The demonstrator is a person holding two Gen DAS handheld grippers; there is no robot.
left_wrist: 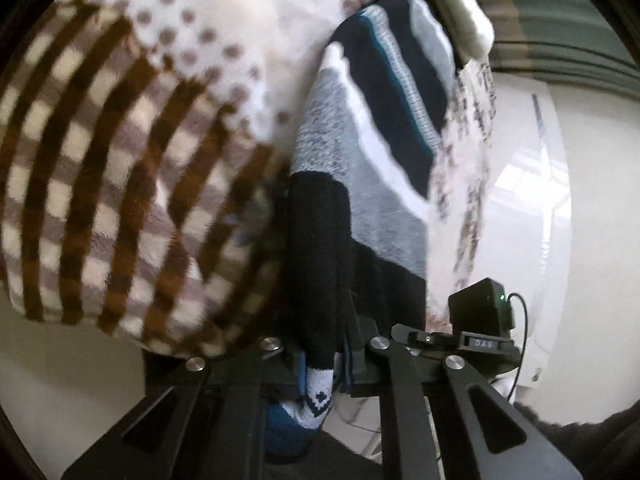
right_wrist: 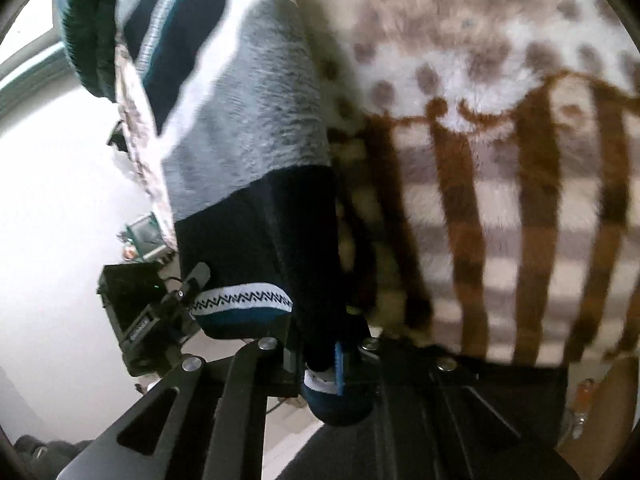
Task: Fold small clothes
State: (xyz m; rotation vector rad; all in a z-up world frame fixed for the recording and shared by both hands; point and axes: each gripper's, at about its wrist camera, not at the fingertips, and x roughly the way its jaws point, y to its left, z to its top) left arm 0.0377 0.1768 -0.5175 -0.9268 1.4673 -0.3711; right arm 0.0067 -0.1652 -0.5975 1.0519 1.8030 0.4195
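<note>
A small knitted garment (left_wrist: 360,152) with navy, grey, white and teal stripes hangs stretched between both grippers. My left gripper (left_wrist: 320,360) is shut on its dark hem with a white patterned band. My right gripper (right_wrist: 324,364) is shut on the same garment (right_wrist: 248,128) at its navy edge, near a white zigzag band (right_wrist: 244,300). The other gripper's body shows in each view, in the left wrist view (left_wrist: 480,332) and in the right wrist view (right_wrist: 148,312). The garment's far end is out of view.
A fluffy blanket (left_wrist: 120,184) with brown and cream checks and dots lies right behind the garment; it also shows in the right wrist view (right_wrist: 500,184). A white surface (left_wrist: 532,200) and a green striped edge (left_wrist: 560,32) lie to the right.
</note>
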